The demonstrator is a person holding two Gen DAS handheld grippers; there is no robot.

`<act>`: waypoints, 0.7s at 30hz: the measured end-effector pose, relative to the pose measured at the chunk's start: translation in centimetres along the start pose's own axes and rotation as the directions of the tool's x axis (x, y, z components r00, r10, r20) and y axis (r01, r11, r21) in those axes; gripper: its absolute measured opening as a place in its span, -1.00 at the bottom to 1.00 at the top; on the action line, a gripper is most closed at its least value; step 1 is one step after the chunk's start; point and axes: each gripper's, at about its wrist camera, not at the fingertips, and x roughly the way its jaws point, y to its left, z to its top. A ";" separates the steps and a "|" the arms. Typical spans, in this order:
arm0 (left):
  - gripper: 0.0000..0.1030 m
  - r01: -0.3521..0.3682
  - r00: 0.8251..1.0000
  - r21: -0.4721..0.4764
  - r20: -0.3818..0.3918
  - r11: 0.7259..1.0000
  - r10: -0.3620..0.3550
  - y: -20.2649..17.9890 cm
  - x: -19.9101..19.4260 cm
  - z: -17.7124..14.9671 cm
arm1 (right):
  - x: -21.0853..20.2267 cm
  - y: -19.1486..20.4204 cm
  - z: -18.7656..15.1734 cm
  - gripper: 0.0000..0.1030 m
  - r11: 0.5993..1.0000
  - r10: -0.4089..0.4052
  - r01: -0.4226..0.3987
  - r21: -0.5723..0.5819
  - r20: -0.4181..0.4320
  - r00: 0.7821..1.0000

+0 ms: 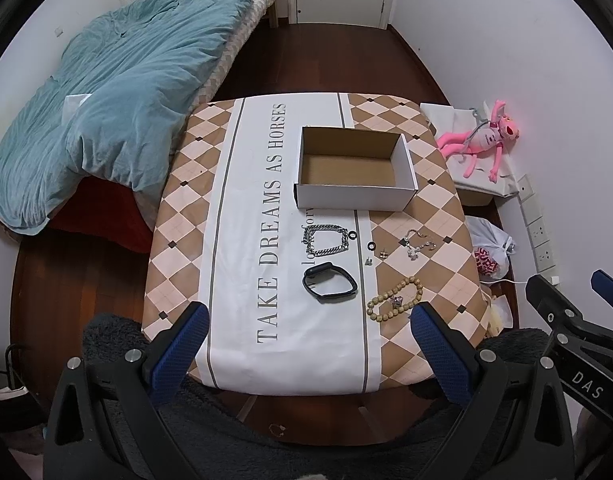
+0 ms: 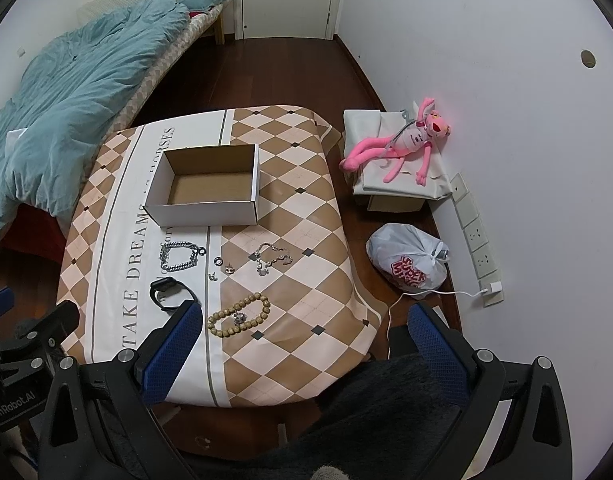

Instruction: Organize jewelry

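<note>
An empty white cardboard box (image 1: 354, 196) (image 2: 202, 210) stands at the middle of the table. In front of it lie a silver chain bracelet (image 1: 326, 240) (image 2: 178, 258), a black smart band (image 1: 329, 281) (image 2: 171, 292), a wooden bead bracelet (image 1: 394, 299) (image 2: 238, 315) with a small silver piece inside it, a thin silver chain (image 1: 418, 245) (image 2: 272, 259), a black ring (image 1: 371, 246) (image 2: 217, 261) and small earrings (image 1: 376, 258) (image 2: 222, 272). My left gripper (image 1: 308, 334) is open and empty above the table's near edge. My right gripper (image 2: 304, 332) is open and empty over the near right corner.
The table (image 1: 258, 344) has a checkered cloth with lettering. A bed with a teal duvet (image 1: 118, 92) stands at the left. A pink plush toy (image 2: 406, 140) on a covered box, a white plastic bag (image 2: 410, 264) and a charger cable lie on the floor at the right.
</note>
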 end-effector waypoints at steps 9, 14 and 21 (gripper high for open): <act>1.00 -0.022 0.999 0.015 0.023 1.000 0.022 0.9 2.8 0.5 | 3.0 -0.5 0.4 1.00 0.999 -0.009 0.011 0.042 -0.049 0.999; 1.00 -0.084 0.996 0.025 0.011 0.996 0.083 1.7 7.1 0.7 | 8.6 -0.5 0.0 1.00 0.997 -0.007 0.017 0.073 -0.136 0.991; 1.00 -0.134 0.988 0.042 -0.074 0.990 0.137 3.0 13.2 -0.3 | 17.1 0.9 -2.4 0.79 0.995 0.013 0.012 0.096 -0.257 0.966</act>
